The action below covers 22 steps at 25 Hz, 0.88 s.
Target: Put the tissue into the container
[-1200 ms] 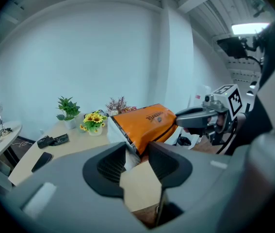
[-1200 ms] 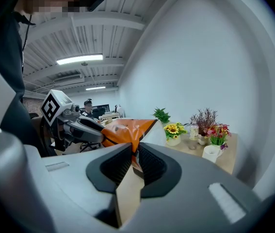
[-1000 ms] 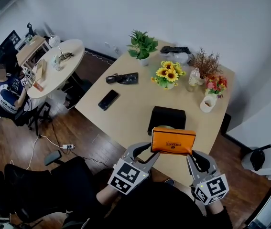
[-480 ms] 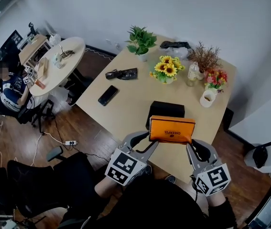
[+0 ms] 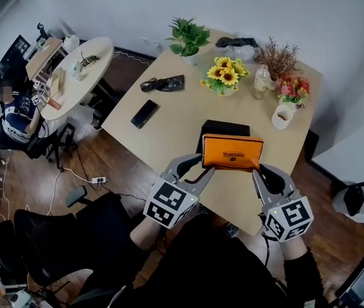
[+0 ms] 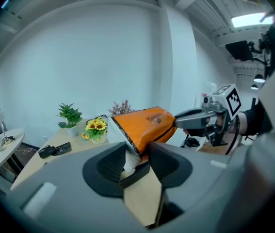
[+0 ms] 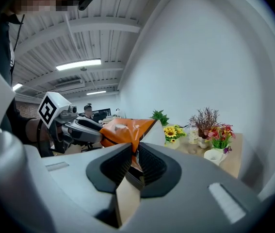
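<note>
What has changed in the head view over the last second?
The pack, held at its ends by the left gripper and right gripper, has moved slightly away from the person and now covers more of the container. Nothing was taken up or released: both grips stay shut on it. The phone, sunflowers and cup stayed put.

We see a pale wooden desk (image 5: 169,140) with a black phone (image 5: 144,113) near its left edge and a black pouch (image 5: 163,83) beyond it. At the far side stand a green potted plant (image 5: 188,38), a pot of sunflowers (image 5: 225,77), a clear bottle (image 5: 261,82), a dried brown bouquet (image 5: 278,59), red and pink flowers (image 5: 294,88) and a white mug (image 5: 282,117). To the left, well apart, we see a round desk (image 5: 79,82) with a seated person (image 5: 15,117) beside it, and a power strip (image 5: 100,180) on the wooden floor (image 5: 34,185).
</note>
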Available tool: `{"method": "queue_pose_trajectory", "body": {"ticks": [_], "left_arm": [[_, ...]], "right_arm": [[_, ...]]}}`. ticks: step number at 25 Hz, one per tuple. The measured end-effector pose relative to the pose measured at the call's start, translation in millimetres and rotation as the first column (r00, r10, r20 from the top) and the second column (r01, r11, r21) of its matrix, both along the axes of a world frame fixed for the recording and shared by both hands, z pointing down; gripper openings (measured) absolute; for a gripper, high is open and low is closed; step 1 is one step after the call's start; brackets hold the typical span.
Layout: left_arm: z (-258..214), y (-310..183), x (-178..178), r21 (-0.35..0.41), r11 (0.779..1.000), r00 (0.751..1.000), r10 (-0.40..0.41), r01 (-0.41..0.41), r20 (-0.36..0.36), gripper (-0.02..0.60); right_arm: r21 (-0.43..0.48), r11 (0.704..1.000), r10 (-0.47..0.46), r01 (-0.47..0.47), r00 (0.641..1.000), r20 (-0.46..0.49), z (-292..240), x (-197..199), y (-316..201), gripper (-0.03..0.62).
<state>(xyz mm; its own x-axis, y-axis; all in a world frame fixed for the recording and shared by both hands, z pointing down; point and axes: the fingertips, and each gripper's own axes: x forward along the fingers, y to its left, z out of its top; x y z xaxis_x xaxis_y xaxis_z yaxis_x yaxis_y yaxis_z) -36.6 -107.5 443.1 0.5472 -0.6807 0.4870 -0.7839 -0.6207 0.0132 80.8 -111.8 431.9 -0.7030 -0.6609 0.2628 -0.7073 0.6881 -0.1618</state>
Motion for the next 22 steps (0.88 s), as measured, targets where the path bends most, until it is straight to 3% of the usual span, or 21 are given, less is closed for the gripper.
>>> {"method": "queue_pose_trajectory", "body": {"ticks": [10,22], "left_arm": [[60.4,-56.0,-28.5,-0.123,0.991,0.998,0.051,-0.055,-0.034,0.127],[118.8,-91.8,-45.3,-0.24,0.962,0.991,0.117,-0.129,-0.065,0.127]], "right_arm": [[-0.094,0.994,0.049,-0.055,0.997,-0.061,59.7,-28.7,-48.0,0.046],[-0.197,0.972,0.103,-0.124,0.988,-0.118,113.1,-46.7,-77.2,0.048]]}}
